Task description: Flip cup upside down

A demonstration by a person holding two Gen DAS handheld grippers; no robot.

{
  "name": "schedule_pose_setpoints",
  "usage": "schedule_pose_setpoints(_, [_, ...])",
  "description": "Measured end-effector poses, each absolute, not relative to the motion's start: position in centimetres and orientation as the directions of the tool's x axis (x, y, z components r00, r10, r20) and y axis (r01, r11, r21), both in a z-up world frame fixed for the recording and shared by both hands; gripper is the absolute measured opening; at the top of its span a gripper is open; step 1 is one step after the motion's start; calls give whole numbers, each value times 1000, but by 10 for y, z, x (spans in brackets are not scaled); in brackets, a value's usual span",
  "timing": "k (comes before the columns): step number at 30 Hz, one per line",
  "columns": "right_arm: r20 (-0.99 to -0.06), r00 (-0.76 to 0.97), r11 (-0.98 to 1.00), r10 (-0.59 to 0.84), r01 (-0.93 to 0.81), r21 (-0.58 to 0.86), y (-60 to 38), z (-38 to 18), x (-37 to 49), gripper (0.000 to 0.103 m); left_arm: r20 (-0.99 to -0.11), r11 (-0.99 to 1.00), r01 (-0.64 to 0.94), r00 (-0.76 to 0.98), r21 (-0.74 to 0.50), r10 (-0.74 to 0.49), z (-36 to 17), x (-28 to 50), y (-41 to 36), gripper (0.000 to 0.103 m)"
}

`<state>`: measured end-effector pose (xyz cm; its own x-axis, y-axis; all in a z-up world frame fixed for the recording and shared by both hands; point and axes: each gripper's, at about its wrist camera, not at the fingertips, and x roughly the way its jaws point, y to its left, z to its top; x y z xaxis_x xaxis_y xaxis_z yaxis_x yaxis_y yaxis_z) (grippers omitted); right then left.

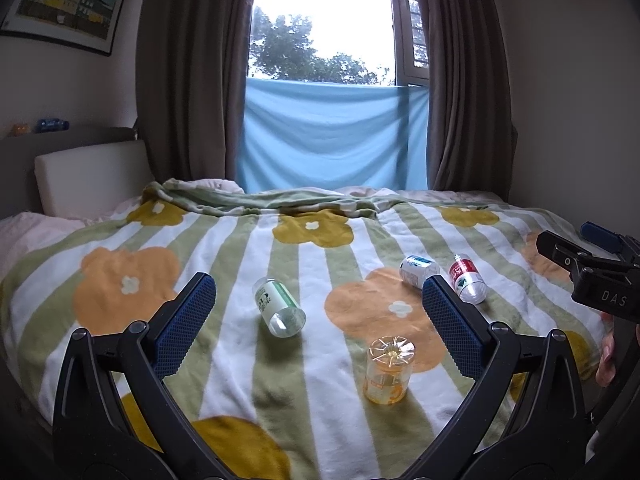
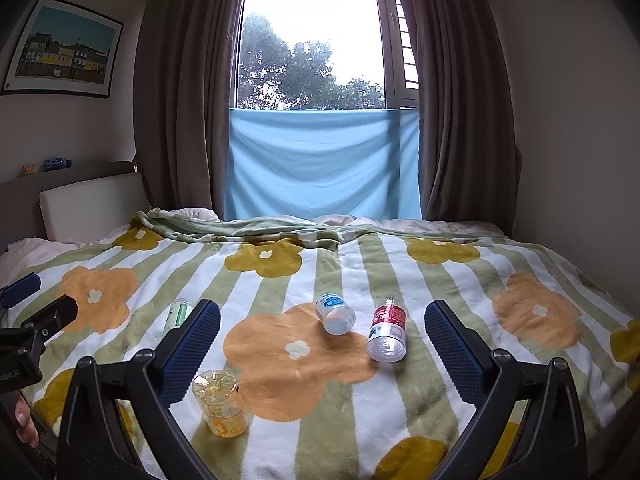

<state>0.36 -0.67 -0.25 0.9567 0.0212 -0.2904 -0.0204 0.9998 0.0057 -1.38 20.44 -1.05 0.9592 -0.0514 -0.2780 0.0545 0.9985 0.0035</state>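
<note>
Orange cup (image 1: pixel 388 370) upside down, label unreadable

Small clear yellow cup (image 1: pixel 389 370) (image 2: pixel 219 403), upside down, base up, on blanket

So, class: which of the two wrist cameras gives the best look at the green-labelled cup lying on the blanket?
The left wrist view. There the green-labelled cup lies fully visible on its side on the blanket, open end toward the camera. In the right wrist view, a blue pad of the right gripper hides most of the cup; only part of its label shows.
</note>
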Motion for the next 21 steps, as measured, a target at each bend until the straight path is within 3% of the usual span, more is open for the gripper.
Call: schedule_pose_setpoints(21, [-279,960,1000,29,-28,9,-1,-2,-1,102,-227,1000,10,974,13,-7,-6,-25,201,103])
